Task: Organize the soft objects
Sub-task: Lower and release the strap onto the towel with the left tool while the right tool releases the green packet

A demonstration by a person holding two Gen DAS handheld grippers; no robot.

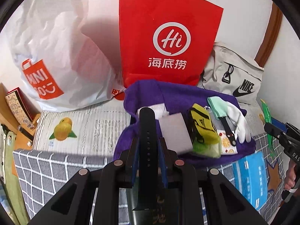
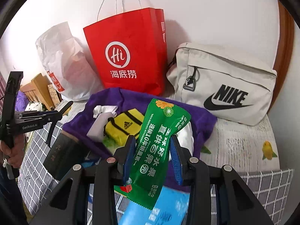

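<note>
Left gripper [image 1: 148, 146] clenched on black strap [image 1: 147, 142]; right gripper [image 2: 152, 150] grasping green packet [image 2: 157, 144]; purple cloth [image 2: 112, 97] at twelve o'clock.

I see bed [image 2: 243, 142], lemon-print sheet | on it: purple cloth [image 2: 131, 99], red paper bag [image 2: 131, 43], white plastic bag [image 1: 56, 46], beige Nike bag [image 2: 225, 78], grey checked cover [image 1: 48, 168], blue packet [image 1: 251, 176]
</note>
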